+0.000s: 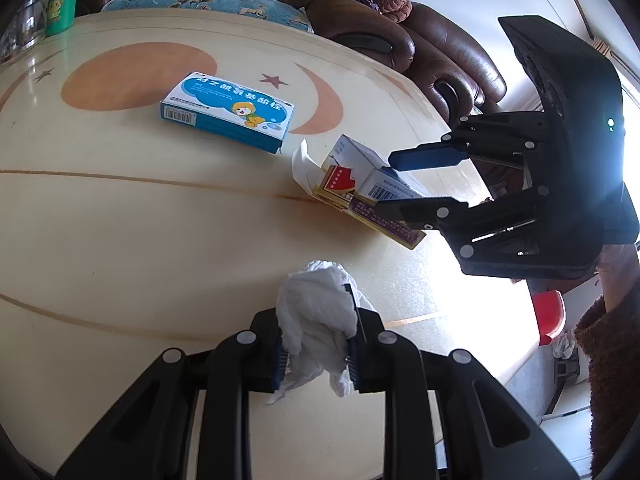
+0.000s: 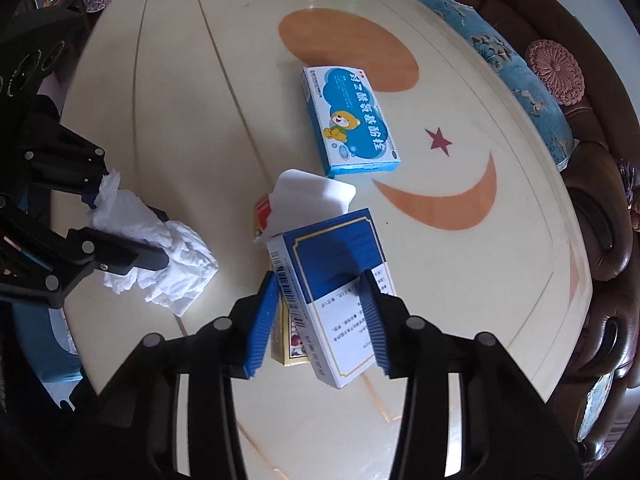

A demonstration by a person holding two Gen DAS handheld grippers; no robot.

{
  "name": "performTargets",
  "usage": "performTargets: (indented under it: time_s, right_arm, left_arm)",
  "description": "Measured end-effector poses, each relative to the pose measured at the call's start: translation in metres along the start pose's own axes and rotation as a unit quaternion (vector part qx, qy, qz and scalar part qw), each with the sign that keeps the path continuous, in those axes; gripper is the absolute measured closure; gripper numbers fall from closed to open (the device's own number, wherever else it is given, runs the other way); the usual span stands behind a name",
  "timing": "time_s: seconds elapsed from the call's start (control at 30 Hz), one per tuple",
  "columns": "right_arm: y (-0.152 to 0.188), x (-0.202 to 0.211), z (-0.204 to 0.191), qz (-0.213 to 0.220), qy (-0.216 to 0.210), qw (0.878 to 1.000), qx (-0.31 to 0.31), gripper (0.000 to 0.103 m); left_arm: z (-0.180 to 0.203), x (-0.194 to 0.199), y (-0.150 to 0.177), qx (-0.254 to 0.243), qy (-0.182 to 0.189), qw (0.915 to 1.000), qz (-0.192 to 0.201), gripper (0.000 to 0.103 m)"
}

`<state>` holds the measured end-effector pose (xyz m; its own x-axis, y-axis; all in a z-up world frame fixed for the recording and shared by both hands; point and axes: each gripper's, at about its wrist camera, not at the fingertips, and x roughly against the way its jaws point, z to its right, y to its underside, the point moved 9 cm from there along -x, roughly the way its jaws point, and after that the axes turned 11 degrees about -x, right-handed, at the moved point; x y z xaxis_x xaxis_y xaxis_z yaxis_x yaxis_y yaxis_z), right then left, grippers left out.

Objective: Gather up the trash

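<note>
My left gripper (image 1: 316, 344) is shut on a crumpled white tissue (image 1: 320, 320), which also shows in the right wrist view (image 2: 160, 256) just above the table. My right gripper (image 2: 320, 300) is open, its jaws on either side of a blue-and-white carton (image 2: 336, 280) that lies on a yellow cigarette pack (image 2: 288, 344) with an open white flap. In the left wrist view the right gripper (image 1: 388, 184) straddles that carton (image 1: 384, 180). A blue medicine box (image 1: 228, 112) with a cartoon bear lies flat farther out; it also shows in the right wrist view (image 2: 348, 120).
The cream table (image 1: 120, 220) has orange moon and star inlays. A brown leather sofa (image 1: 400, 28) with cushions runs along the far side. A green bottle (image 1: 62, 0) stands at the table's far left corner. A red item (image 1: 548, 316) sits below the table edge at right.
</note>
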<state>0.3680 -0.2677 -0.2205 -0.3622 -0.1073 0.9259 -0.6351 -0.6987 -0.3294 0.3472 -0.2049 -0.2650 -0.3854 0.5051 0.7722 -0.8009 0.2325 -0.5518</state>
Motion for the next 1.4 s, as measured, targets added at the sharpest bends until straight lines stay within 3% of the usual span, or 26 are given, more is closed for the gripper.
performTargets:
  time_s: [0.13,0.17,0.27,0.43,0.53,0.63,0.7,0.77,0.8,1.0,1.03,1.07,1.4]
  right_arm:
    - [-0.002,-0.010,0.012,-0.012,0.047,0.999,-0.004,0.037]
    - [-0.002,-0.012,0.017,-0.009,0.063,0.998,-0.008,0.036]
    - [-0.003,-0.015,0.020,-0.010,0.031,0.999,-0.032,0.036]
    - [-0.006,-0.019,0.025,-0.013,0.014,0.999,-0.044,0.036]
    - [-0.010,-0.015,0.025,-0.005,0.005,0.999,-0.049,0.048]
    - [-0.010,-0.013,0.023,-0.009,0.006,0.999,-0.046,0.050]
    - [-0.011,-0.016,0.027,-0.014,0.024,0.998,-0.048,0.043]
    - [-0.007,-0.022,0.030,-0.025,0.039,0.998,-0.043,0.017]
    - [-0.006,-0.023,0.032,-0.027,0.042,0.998,-0.045,0.015]
    - [-0.008,-0.028,0.042,-0.027,-0.001,0.996,-0.080,0.015]
    - [-0.007,-0.027,0.041,-0.029,-0.005,0.996,-0.079,0.020]
    - [-0.006,-0.028,0.038,-0.035,-0.011,0.996,-0.077,0.035]
    - [-0.007,-0.029,0.039,-0.032,-0.020,0.995,-0.088,0.034]
  left_arm:
    - [0.003,0.001,-0.001,-0.003,0.003,1.0000,0.002,0.080]
    - [0.003,0.002,-0.001,-0.002,0.004,1.0000,0.002,0.080]
    - [0.002,0.002,-0.001,-0.004,0.005,1.0000,0.002,0.080]
    - [0.002,0.001,-0.001,-0.006,0.006,1.0000,0.001,0.080]
    - [0.003,0.000,-0.001,-0.005,0.008,1.0000,0.000,0.080]
    - [0.002,-0.002,-0.001,-0.003,0.009,1.0000,-0.002,0.080]
    - [0.001,-0.003,-0.001,-0.002,0.010,0.9999,-0.002,0.080]
    - [0.002,-0.002,-0.001,-0.003,0.011,0.9999,-0.001,0.080]
    - [0.002,-0.002,-0.001,-0.003,0.011,0.9999,0.000,0.080]
    - [0.002,-0.003,-0.002,-0.009,0.014,0.9999,-0.001,0.080]
    - [0.002,-0.003,-0.002,-0.009,0.014,0.9999,-0.001,0.080]
    - [0.001,-0.003,-0.003,-0.010,0.013,0.9999,-0.001,0.080]
    - [0.001,-0.003,-0.001,-0.008,0.011,0.9999,-0.002,0.080]
